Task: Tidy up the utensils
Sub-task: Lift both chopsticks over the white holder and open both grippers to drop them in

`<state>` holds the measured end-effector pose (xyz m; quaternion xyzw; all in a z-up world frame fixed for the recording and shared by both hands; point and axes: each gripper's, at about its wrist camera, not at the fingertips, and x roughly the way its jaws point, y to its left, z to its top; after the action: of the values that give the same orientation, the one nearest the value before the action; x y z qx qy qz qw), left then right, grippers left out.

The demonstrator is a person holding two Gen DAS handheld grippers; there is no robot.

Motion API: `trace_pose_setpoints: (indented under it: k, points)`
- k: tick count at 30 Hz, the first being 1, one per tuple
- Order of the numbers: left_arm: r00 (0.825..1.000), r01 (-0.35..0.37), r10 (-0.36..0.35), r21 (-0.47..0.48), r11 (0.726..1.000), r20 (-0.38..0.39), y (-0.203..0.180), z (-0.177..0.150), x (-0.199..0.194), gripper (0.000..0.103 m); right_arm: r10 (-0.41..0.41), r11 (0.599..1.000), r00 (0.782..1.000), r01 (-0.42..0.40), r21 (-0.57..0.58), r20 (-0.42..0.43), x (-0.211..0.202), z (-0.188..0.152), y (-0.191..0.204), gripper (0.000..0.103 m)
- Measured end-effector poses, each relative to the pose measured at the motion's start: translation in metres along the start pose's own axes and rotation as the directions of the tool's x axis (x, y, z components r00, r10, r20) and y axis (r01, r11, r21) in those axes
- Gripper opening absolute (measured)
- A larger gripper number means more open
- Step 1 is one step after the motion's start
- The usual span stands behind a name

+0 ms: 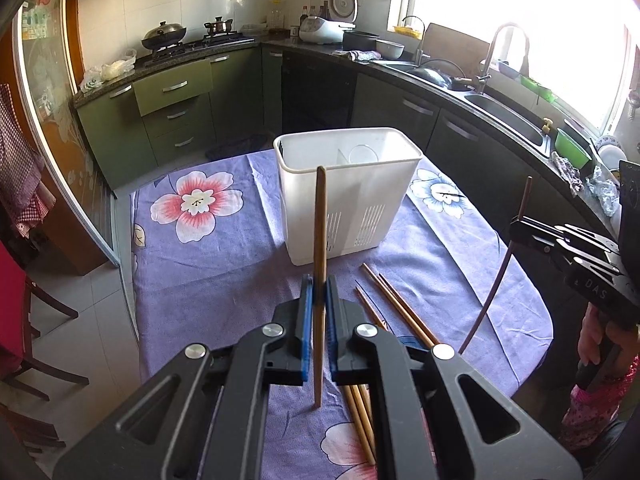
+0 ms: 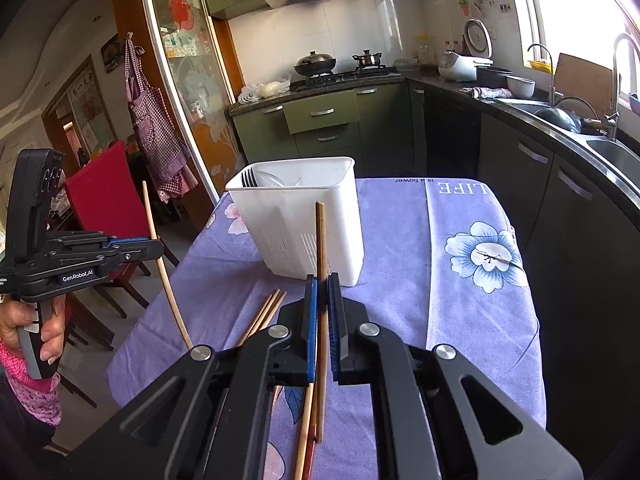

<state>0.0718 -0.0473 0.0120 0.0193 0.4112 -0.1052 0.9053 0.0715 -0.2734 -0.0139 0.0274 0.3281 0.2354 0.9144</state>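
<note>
On the far left of the left wrist view there is a glass sliding door (image 1: 44, 92) with a wood frame, and a checked apron (image 1: 20, 160) hangs by it. Past the door, a black wok (image 1: 164, 36) with a lid sits on the gas stove (image 1: 196, 46). Green drawers (image 1: 172, 92) are under the stove, and the top one is pulled out a bit.

In the middle is the table. A purple cloth (image 1: 224, 264) with big pink and blue flowers covers it. A white utensil holder (image 1: 348, 192) stands upright on the cloth, with slots low on its side and a wall down its middle. The left gripper (image 1: 319, 292) is pressed together on one light wooden chopstick (image 1: 320, 216), which stands upright in front of the holder. Just right of it, more loose chopsticks (image 1: 396, 304) lie flat on the cloth.

Further right, the right gripper (image 2: 322, 292) pinches a darker chopstick (image 2: 321, 248), also held upright and near the holder. In the right wrist view, forks (image 2: 249, 178) stick up inside the holder's left part.

Along the right wall a dark counter (image 1: 516, 108) runs under a bright window (image 1: 532, 12). It holds a white rice cooker (image 1: 328, 24), a tall tap (image 1: 504, 52) and a steel sink (image 1: 508, 118). A green bowl (image 1: 572, 148) sits at the end.
</note>
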Motion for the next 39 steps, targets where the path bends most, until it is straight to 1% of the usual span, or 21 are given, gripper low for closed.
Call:
trace_pose_setpoints:
  k: [6,11,15,19,22,26,31,32,34,39]
  points:
    - [1.0,0.002,-0.002,0.007,1.0,0.025,-0.002,0.01,-0.006,0.007,0.006,1.0,0.999,-0.005,-0.005,0.032,-0.008,0.008,0.004,0.006]
    - [0.999,0.022,-0.022,0.004,1.0,0.031,-0.003,0.023,-0.008,0.007,0.013,1.0,0.999,-0.012,-0.019,0.048,-0.01,0.02,0.009,0.006]
    - [0.998,0.034,-0.035,0.019,0.999,0.053,-0.007,0.044,-0.019,0.007,0.019,0.999,0.997,-0.016,-0.037,0.071,-0.016,0.034,0.015,0.006]
    - [0.995,0.047,-0.049,0.028,0.998,0.085,-0.011,0.075,-0.034,0.007,0.024,0.998,0.996,-0.019,-0.056,0.084,-0.019,0.045,0.022,0.006]
    - [0.99,0.048,-0.051,0.029,0.998,0.135,-0.011,0.1,-0.051,0.007,0.03,0.998,0.996,-0.024,-0.065,0.085,-0.02,0.047,0.025,0.006]
    - [0.975,0.014,-0.02,0.029,0.999,0.221,-0.011,0.13,-0.074,0.007,0.032,0.998,0.996,-0.026,-0.063,0.084,-0.02,0.048,0.025,0.006]
    - [0.959,-0.021,0.014,0.024,1.0,0.282,-0.014,0.158,-0.081,0.007,0.027,0.998,0.996,-0.022,-0.06,0.083,-0.02,0.05,0.023,0.006]
    - [0.958,-0.029,0.021,0.024,0.999,0.284,-0.015,0.162,-0.078,0.007,0.027,0.998,0.996,-0.022,-0.06,0.084,-0.02,0.051,0.022,0.006]
    - [0.962,-0.042,0.035,0.02,0.999,0.271,-0.015,0.168,-0.066,0.007,0.028,0.998,0.996,-0.023,-0.06,0.088,-0.021,0.053,0.022,0.006]
    - [0.985,-0.041,0.04,0.003,0.999,0.167,-0.007,0.164,-0.015,0.007,0.031,0.998,0.993,-0.023,-0.066,0.112,-0.026,0.067,0.023,0.006]
